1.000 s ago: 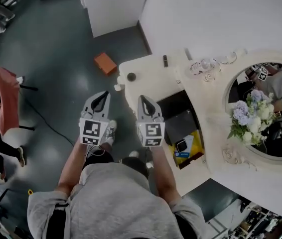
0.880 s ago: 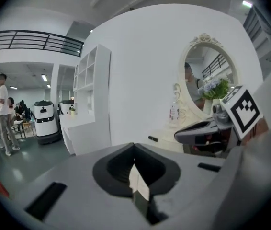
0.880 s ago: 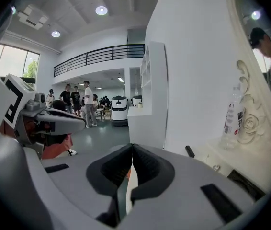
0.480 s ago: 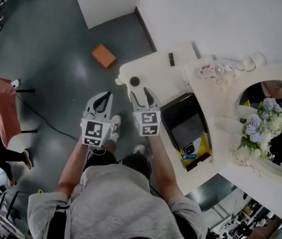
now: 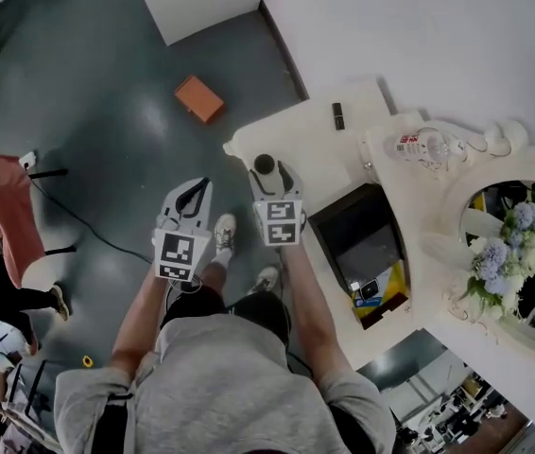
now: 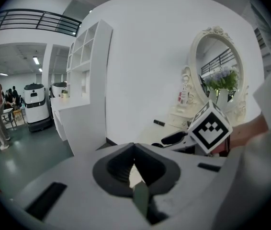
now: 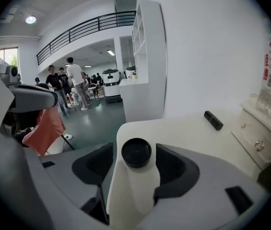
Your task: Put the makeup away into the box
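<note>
A small white bottle with a black cap [image 5: 265, 165] stands near the front left corner of the cream dressing table [image 5: 319, 149]. My right gripper [image 5: 275, 172] has come down round it. Its jaws are opening, with the bottle [image 7: 134, 186] between them and the pads not pressing on it. My left gripper [image 5: 196, 187] hangs over the floor left of the table, shut and empty, as the left gripper view [image 6: 134, 169] also shows. A dark open box [image 5: 362, 239] sits in the table top to the right. A black lipstick tube [image 5: 337, 115] lies farther back.
A clear water bottle [image 5: 421, 145] lies by the oval mirror [image 5: 523, 253] with flowers. Yellow packets [image 5: 381, 291] lie at the box's near end. An orange block [image 5: 198, 98] is on the floor. People stand far off [image 7: 73, 83]; a white shelf unit [image 7: 145, 61] is behind.
Both grippers moved down and forward toward the table. The right jaws went from shut to wide apart and now straddle the white bottle.
</note>
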A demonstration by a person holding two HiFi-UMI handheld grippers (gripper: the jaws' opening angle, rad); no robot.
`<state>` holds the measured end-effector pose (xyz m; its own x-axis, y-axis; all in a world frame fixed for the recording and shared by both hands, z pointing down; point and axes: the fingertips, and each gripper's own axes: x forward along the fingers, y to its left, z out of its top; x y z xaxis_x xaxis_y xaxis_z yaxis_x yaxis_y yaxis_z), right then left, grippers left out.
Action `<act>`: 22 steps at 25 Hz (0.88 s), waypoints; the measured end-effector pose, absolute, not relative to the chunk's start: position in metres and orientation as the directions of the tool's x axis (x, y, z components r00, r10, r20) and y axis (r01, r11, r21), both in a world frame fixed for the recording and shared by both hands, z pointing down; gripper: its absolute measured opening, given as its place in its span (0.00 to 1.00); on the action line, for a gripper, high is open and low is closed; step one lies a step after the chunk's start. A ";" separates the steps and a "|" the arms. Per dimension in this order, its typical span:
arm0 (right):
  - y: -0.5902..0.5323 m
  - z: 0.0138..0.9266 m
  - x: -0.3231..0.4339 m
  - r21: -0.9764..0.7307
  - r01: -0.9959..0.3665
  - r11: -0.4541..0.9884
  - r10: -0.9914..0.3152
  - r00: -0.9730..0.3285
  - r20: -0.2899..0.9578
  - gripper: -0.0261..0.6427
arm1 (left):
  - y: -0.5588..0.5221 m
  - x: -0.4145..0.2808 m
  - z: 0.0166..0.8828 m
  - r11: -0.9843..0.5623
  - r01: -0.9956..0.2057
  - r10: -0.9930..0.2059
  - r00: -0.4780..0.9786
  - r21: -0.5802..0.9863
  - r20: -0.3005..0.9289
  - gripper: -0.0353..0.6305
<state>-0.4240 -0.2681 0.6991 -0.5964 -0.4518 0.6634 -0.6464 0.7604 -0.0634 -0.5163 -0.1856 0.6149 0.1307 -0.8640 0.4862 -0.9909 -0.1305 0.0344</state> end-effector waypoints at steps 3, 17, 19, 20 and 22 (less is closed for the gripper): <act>-0.270 0.710 -0.425 -0.061 -0.658 0.750 -0.447 -0.573 0.687 0.44 | -0.187 -0.519 0.620 -0.132 -0.991 -0.859 0.133 0.037 0.495 0.06; -0.269 0.669 -0.406 -0.045 -0.684 0.728 -0.506 -0.581 0.638 0.37 | -0.201 -0.503 0.591 -0.189 -0.982 -0.875 0.176 0.017 0.450 0.06; -0.264 0.654 -0.396 -0.045 -0.694 0.718 -0.521 -0.580 0.626 0.37 | -0.203 -0.492 0.578 -0.212 -0.977 -0.879 0.195 0.011 0.436 0.06; -0.261 0.647 -0.390 -0.046 -0.700 0.713 -0.529 -0.579 0.620 0.37 | -0.203 -0.486 0.571 -0.224 -0.975 -0.879 0.205 0.007 0.431 0.06; -0.254 0.630 -0.375 -0.048 -0.711 0.701 -0.545 -0.579 0.606 0.37 | -0.204 -0.469 0.559 -0.251 -0.968 -0.878 0.228 0.001 0.420 0.06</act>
<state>-0.3749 -0.2536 0.6303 -0.5790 -0.5453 0.6061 -0.7111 0.7014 -0.0484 -0.4693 -0.2042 0.5589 0.2277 -0.8784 0.4202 -0.9681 -0.2505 0.0009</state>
